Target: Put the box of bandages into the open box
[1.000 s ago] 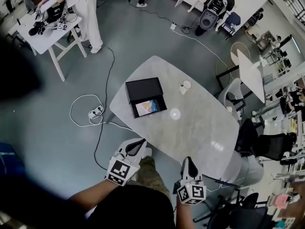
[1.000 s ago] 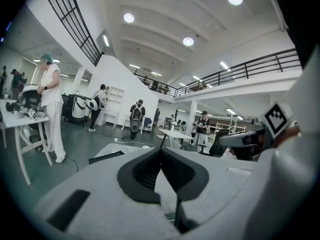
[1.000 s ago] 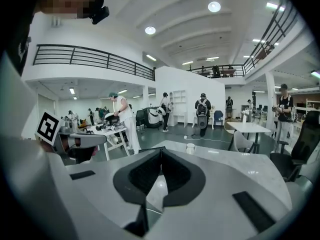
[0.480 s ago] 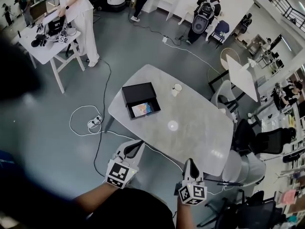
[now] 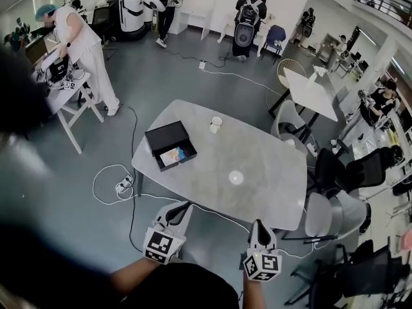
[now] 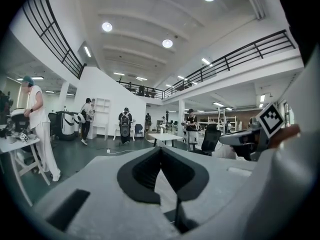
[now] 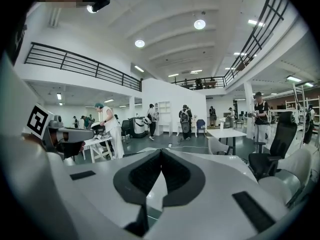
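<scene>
We held the left claw (image 5: 182, 209) and right claw (image 5: 258, 228) both fully closed on nothing, short of the worktop (image 5: 257, 172); the box of bandages (image 5: 172, 156) lay inside the open box (image 5: 166, 137), well ahead of the left claw, untouched.

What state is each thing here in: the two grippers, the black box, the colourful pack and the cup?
left gripper, jaws shut, empty, off the table.
right gripper, jaws shut, empty, off the table.
black box, open, lid laid back.
colourful pack, lying flat inside the black box.
cup, upright on the table, apart from the box.
</scene>
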Motion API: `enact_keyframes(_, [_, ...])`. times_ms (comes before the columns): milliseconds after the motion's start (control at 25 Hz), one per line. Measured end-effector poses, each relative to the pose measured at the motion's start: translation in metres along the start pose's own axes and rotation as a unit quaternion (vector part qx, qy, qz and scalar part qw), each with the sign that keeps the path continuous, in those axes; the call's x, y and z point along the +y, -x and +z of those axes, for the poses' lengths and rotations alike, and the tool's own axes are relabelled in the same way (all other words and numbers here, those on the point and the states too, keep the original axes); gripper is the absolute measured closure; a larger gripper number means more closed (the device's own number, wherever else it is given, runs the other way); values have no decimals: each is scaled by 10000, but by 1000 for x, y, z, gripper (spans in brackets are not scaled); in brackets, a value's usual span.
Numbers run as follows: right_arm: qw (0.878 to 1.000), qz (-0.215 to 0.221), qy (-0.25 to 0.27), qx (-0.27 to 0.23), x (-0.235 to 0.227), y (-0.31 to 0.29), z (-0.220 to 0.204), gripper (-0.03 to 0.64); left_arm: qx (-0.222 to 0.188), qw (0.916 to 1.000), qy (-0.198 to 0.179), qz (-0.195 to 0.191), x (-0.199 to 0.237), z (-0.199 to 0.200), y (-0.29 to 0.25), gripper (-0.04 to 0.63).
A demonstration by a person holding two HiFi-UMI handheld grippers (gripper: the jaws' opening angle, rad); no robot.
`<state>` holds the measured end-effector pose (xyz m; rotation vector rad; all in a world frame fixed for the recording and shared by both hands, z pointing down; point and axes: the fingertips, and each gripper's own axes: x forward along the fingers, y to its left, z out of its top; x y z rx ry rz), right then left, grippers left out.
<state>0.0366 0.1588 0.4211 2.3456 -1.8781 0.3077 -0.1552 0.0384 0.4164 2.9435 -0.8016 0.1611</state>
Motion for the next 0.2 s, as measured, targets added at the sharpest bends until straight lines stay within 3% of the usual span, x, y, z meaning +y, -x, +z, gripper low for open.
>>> enact_keyframes(200, [9997,172,125,108,-21,17,3,606,44,10000,65,-48,-38,4,-19,580])
